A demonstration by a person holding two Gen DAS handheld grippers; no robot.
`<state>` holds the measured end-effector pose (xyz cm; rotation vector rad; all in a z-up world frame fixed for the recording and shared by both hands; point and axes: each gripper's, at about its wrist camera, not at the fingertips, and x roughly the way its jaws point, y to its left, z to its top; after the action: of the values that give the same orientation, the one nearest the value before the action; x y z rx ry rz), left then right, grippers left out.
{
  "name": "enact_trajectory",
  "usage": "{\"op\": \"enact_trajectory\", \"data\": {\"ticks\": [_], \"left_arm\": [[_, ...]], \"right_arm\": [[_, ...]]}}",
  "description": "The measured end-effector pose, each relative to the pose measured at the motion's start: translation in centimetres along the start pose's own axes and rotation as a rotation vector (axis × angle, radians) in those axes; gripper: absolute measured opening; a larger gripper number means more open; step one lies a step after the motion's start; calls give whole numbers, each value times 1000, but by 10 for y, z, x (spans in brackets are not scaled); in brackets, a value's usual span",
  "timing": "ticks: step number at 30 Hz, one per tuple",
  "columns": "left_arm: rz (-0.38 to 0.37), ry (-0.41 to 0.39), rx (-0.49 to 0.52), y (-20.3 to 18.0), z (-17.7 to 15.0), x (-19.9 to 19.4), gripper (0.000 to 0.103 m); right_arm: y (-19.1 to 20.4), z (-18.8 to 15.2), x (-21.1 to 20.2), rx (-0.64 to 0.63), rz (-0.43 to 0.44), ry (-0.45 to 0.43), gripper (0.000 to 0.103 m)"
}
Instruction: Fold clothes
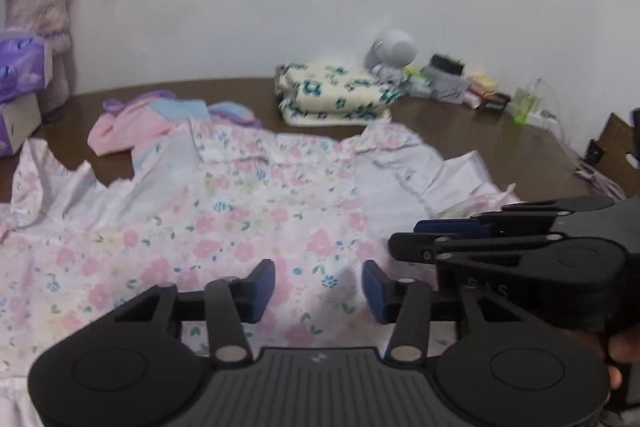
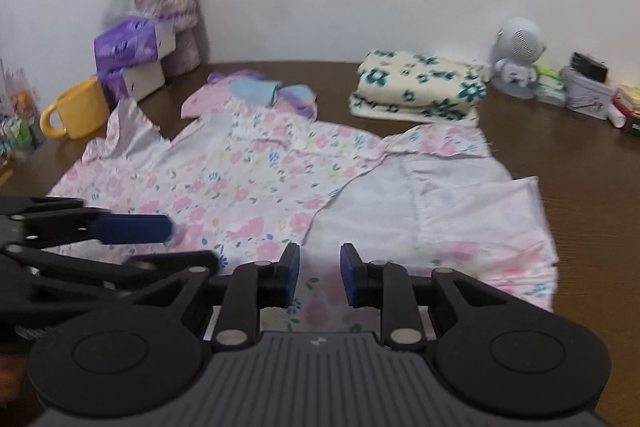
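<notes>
Two tongs hang over a flowery shirt on a brown table.

The left gripper [image 1: 319, 291] is in the bottom middle of its own view, jaws apart with nothing between them, only the pink flowery shirt [image 1: 240, 227] below. The right gripper [image 2: 320, 277] is in the bottom middle of its view, jaws closer together but still apart, gripping nothing. Each one shows at the side of the other's picture. The shirt lies spread across the middle of the table [image 2: 580, 163], its right part turned over so the plain white inside shows. Behind it sit a small pink and blue cloth [image 2: 256, 95] and a folded cream cloth with green flowers [image 2: 420, 87]. At the upper left stand a yellow mug [image 2: 76, 113], purple tissue packs [image 2: 128, 47] and a vase of flowers [image 2: 168, 7]. A white round toy robot [image 2: 518, 55] is at the upper right.
</notes>
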<state>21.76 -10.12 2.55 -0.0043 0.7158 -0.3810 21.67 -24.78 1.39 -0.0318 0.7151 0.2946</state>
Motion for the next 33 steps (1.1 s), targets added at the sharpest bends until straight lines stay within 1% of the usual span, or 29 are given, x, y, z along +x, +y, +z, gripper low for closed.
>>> {"op": "enact_trajectory", "data": {"ticks": [2,8,14,17,21,28,31,33], "left_arm": [[10,15,-13,3,-2,11,43],[39,-5,11,7,-2,17,43],[58,-14,49,4,-4,18,44],[59,-18,57,3,-5,18,44],[61,-19,63,3,-5,18,44],[60,-21,60,3,-6,18,44],[63,-24,67,2,-7,18,44],[65,-26,72,2,-7,18,44]], "right_arm": [[3,-1,8,-10,3,13,21],[1,-5,17,-28,-2,31,21],[0,-8,18,-50,-12,13,21],[-6,-9,18,-41,-22,4,21],[-17,-9,17,-11,-12,-2,16],[-26,-11,12,-9,-12,-17,14],[-36,-13,11,-2,-58,-21,14],[-44,-14,10,7,-71,-24,14]]}}
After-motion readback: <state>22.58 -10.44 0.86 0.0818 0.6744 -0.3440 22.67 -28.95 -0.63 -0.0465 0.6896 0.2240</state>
